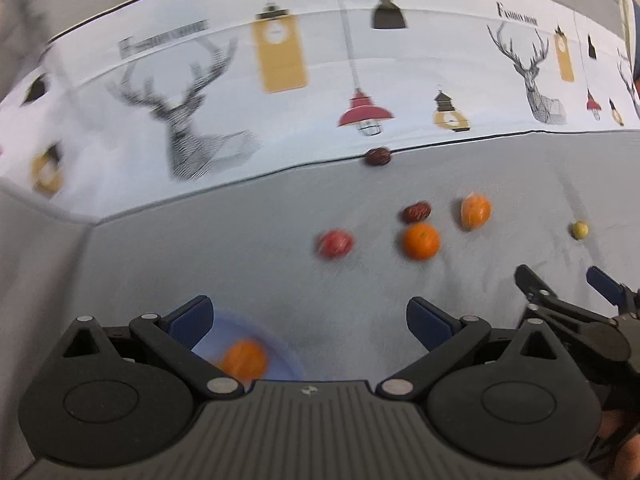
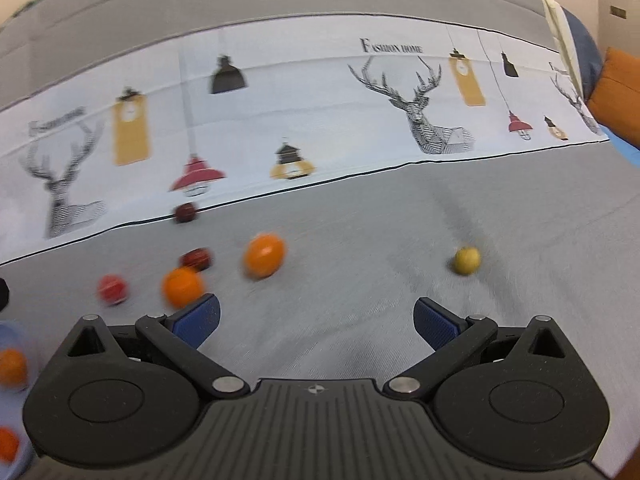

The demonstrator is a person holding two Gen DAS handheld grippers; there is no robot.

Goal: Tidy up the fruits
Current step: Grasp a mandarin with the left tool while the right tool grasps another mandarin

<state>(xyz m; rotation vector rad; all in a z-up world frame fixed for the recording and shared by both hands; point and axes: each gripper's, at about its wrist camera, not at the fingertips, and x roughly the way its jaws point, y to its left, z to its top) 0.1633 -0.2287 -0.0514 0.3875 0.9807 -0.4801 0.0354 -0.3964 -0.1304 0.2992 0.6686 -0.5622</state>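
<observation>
Fruits lie on a grey cloth. In the left wrist view: a red fruit [image 1: 335, 244], an orange [image 1: 421, 241], a wrapped orange [image 1: 475, 211], two dark red dates [image 1: 417, 212] [image 1: 377, 156] and a small yellow fruit [image 1: 579, 230]. A pale blue bowl [image 1: 280, 354] holds an orange [image 1: 245, 361] just under my open, empty left gripper [image 1: 308, 320]. My right gripper [image 2: 316, 320] is open and empty, nearer than the oranges [image 2: 182, 286] [image 2: 264, 255] and the yellow fruit [image 2: 467, 260]. It also shows in the left wrist view [image 1: 568, 284].
A white printed cloth with deer and lamps [image 1: 280, 80] covers the back of the surface. The bowl edge with oranges [image 2: 12, 368] shows at the left of the right wrist view. An orange cushion [image 2: 618, 92] lies at the far right.
</observation>
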